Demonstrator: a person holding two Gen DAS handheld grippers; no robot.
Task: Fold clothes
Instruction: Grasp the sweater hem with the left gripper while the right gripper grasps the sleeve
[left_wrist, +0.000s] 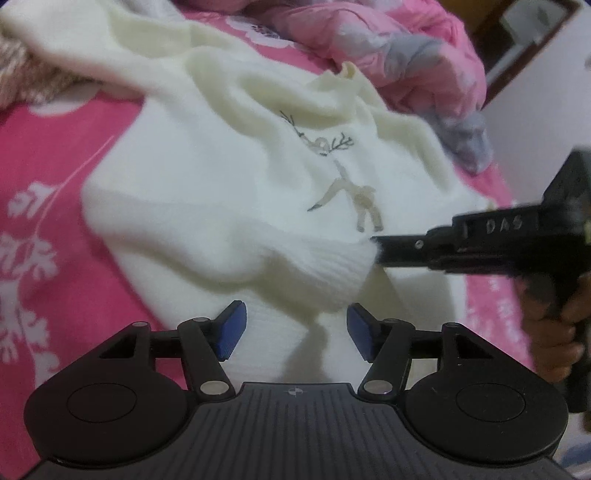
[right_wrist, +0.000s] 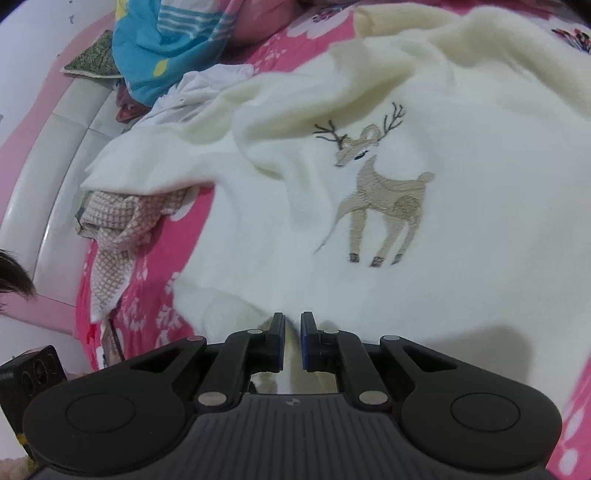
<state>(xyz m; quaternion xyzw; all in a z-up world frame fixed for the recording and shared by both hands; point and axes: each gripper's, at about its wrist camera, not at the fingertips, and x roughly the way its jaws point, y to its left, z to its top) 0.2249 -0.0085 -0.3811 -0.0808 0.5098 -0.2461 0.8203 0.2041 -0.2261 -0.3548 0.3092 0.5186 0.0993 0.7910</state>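
Note:
A cream knit sweater (left_wrist: 221, 192) with an embroidered deer (left_wrist: 347, 192) lies spread and rumpled on a pink floral bedsheet (left_wrist: 48, 177). My left gripper (left_wrist: 295, 314) hangs open just above the sweater's folded ribbed hem, with no cloth between its blue pads. From the right edge of that view my right gripper (left_wrist: 376, 251) pinches the hem's corner. In the right wrist view the right gripper (right_wrist: 292, 325) is shut on a fold of the sweater (right_wrist: 461, 221), below the deer (right_wrist: 384, 199).
A pink and grey quilt (left_wrist: 388, 55) is bunched behind the sweater. A checked cloth (right_wrist: 122, 221) and a blue patterned cloth (right_wrist: 166, 44) lie by the bed's white padded edge (right_wrist: 55, 155). A dark box (right_wrist: 33, 369) stands below. A hand (left_wrist: 554, 332) holds the right gripper.

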